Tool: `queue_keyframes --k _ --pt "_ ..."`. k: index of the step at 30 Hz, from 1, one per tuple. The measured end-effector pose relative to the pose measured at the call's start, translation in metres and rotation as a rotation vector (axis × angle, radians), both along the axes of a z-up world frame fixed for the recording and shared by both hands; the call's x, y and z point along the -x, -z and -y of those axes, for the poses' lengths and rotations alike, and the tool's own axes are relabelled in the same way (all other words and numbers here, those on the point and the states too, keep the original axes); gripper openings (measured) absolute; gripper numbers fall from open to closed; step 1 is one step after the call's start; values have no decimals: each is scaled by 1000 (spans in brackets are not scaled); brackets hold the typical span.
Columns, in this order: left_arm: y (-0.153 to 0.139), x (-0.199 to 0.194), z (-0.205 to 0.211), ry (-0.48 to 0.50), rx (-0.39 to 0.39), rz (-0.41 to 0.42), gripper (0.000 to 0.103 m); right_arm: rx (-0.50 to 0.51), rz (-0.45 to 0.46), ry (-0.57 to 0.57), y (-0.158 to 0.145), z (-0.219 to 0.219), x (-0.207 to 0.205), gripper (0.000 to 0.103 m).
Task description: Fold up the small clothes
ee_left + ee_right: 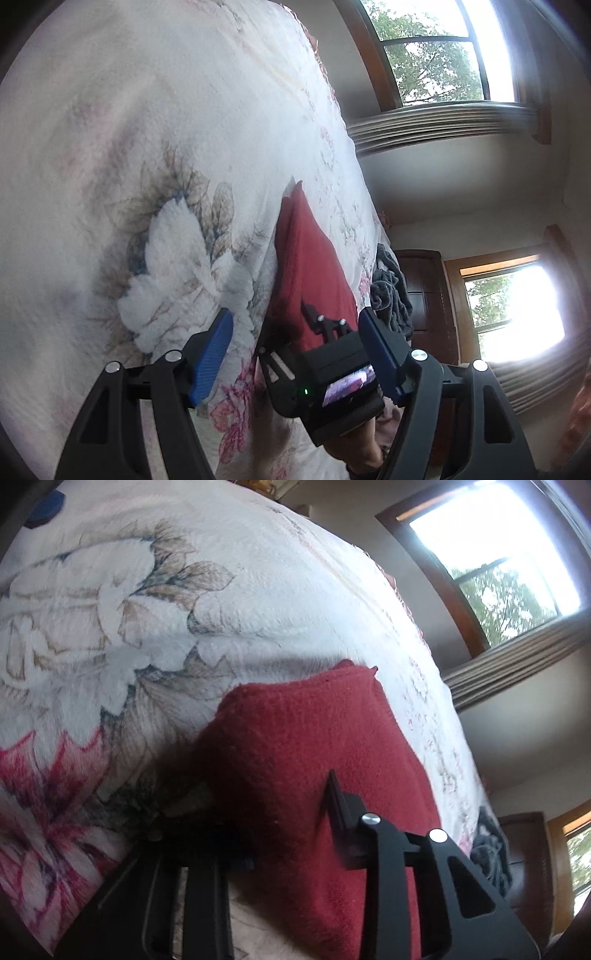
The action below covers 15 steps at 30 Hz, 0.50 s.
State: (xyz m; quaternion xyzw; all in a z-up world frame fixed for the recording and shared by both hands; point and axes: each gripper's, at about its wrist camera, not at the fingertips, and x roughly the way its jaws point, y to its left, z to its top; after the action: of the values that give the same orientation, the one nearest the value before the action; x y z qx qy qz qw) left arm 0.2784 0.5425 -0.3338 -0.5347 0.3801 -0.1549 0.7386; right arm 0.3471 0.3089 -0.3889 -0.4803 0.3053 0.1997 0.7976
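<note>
Blue-padded left gripper (295,354) hangs spread wide above the flowered blanket (147,147), holding nothing. Beside it the right gripper (288,812) straddles the red cloth (295,738) lying on that blanket; whether it pinches is unclear. A grey garment (391,291) lies beyond the cloth.
</note>
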Motion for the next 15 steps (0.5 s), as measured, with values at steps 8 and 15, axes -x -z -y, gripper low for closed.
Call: queue_keyframes --k 8,15 --pt "12 -63 1 89 28 -63 72 -117 -47 51 -27 6 -13 22" --pt "32 -143 28 251 23 -148 72 -188 -60 84 -51 16 -25 21"
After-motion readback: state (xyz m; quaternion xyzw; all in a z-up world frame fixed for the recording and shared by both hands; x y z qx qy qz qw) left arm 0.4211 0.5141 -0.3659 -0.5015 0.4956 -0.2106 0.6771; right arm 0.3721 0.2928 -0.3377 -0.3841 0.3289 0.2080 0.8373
